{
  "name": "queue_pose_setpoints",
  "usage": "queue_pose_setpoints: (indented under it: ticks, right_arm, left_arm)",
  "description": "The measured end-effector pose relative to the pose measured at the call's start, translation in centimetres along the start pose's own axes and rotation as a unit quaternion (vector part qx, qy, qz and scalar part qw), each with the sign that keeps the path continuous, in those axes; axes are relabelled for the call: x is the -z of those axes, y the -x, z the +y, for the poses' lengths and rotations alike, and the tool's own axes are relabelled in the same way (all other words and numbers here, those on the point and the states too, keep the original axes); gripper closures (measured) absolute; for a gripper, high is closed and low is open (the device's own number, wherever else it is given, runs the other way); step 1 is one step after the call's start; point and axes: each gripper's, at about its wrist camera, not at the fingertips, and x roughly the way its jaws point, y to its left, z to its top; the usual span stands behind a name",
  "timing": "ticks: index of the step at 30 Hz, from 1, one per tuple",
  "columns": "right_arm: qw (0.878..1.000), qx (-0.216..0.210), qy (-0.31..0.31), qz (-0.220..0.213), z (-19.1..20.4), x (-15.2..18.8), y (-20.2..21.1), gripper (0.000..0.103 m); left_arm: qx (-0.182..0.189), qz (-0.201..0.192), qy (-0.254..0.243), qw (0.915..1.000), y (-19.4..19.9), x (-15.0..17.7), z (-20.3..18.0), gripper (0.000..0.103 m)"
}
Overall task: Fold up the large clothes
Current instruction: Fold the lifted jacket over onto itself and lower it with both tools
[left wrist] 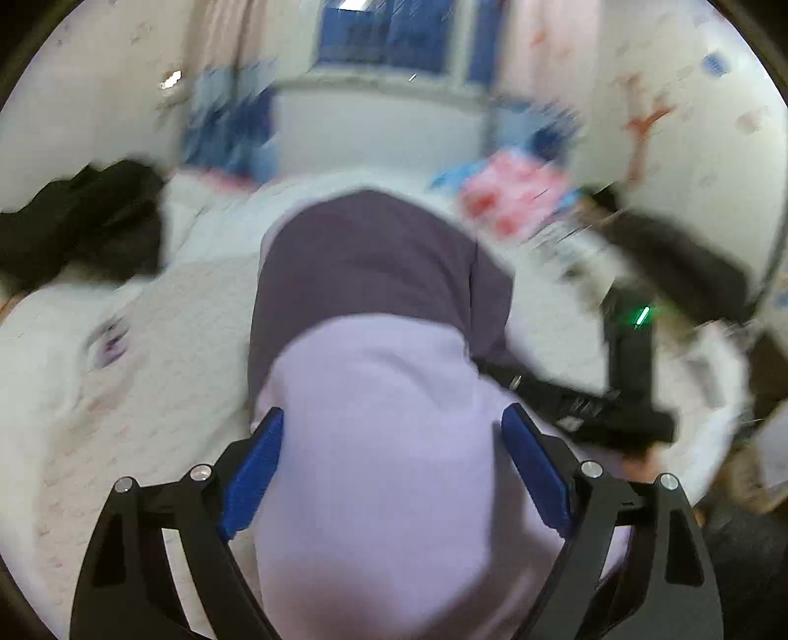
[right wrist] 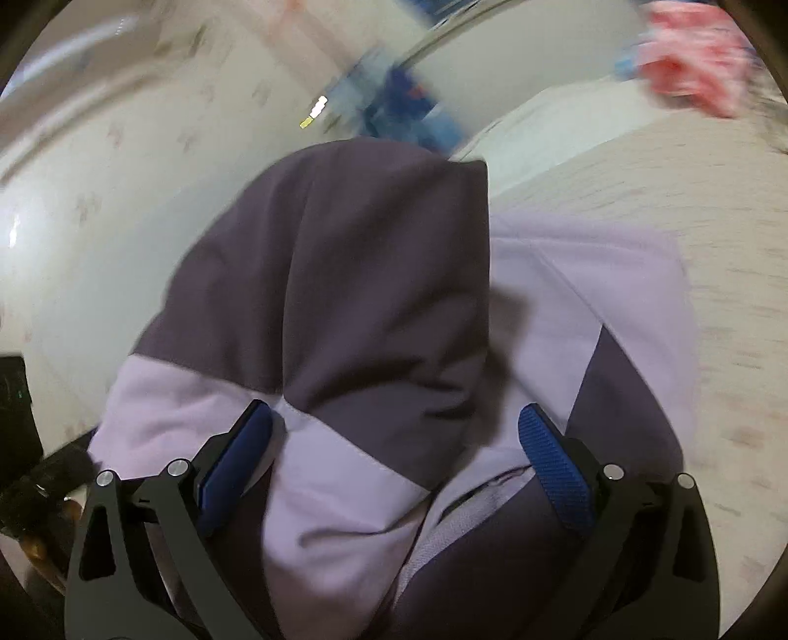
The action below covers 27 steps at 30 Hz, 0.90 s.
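A two-tone garment (left wrist: 374, 374), lilac with dark purple panels, lies on the white quilted bed (left wrist: 147, 374). My left gripper (left wrist: 394, 443) hangs over its lilac part. The blue pads (left wrist: 256, 467) stand wide apart on either side of the cloth and are open. In the right wrist view the same garment (right wrist: 374, 275) is folded, with a dark panel over lilac. My right gripper (right wrist: 394, 443) is open just above it, its pads (right wrist: 556, 467) clear of the cloth. The black body of the right-hand tool (left wrist: 630, 374), with a green light, shows blurred at the garment's right edge.
A black clothing pile (left wrist: 83, 221) lies at the bed's left side. A pink and red patterned cloth (left wrist: 512, 192) sits at the far right of the bed, also seen in the right wrist view as the pink cloth (right wrist: 699, 64). Beyond are a pale wall and a window (left wrist: 394, 34).
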Motion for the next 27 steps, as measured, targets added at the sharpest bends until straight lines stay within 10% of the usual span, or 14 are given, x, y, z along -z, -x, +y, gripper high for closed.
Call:
queue_pose_setpoints:
  ticks: [2, 10, 12, 16, 19, 27]
  right_arm:
    - [0.996, 0.034, 0.065, 0.052, 2.2, 0.6, -2.7, 0.007]
    - [0.982, 0.125, 0.095, 0.108, 0.1, 3.8, 1.7, 0.007]
    - [0.981, 0.13, 0.083, 0.122, 0.1, 4.0, 1.9, 0.007]
    - [0.984, 0.127, 0.044, 0.119, 0.7, 1.2, 3.4, 0.007]
    - [0.988, 0.142, -0.012, 0.063, 0.3, -2.1, 4.3, 0.007]
    - [0.979, 0.174, -0.039, 0.104, -4.9, -2.4, -3.6, 0.006]
  left_arm:
    - [0.002, 0.066, 0.051, 0.9965, -2.5, 3.0, 3.9, 0.018]
    - [0.096, -0.025, 0.123, 0.9875, -0.2, 0.2, 6.2, 0.018]
    - [0.108, 0.013, 0.134, 0.985, -3.5, -0.7, 6.0, 0.018]
    - [0.006, 0.053, 0.063, 0.9966, -7.9, 0.7, 3.3, 0.015]
    - [0.028, 0.034, 0.089, 0.995, -7.2, 1.4, 3.9, 0.015]
    - [0.009, 0.018, 0.104, 0.9944, -7.2, 2.2, 3.3, 0.015]
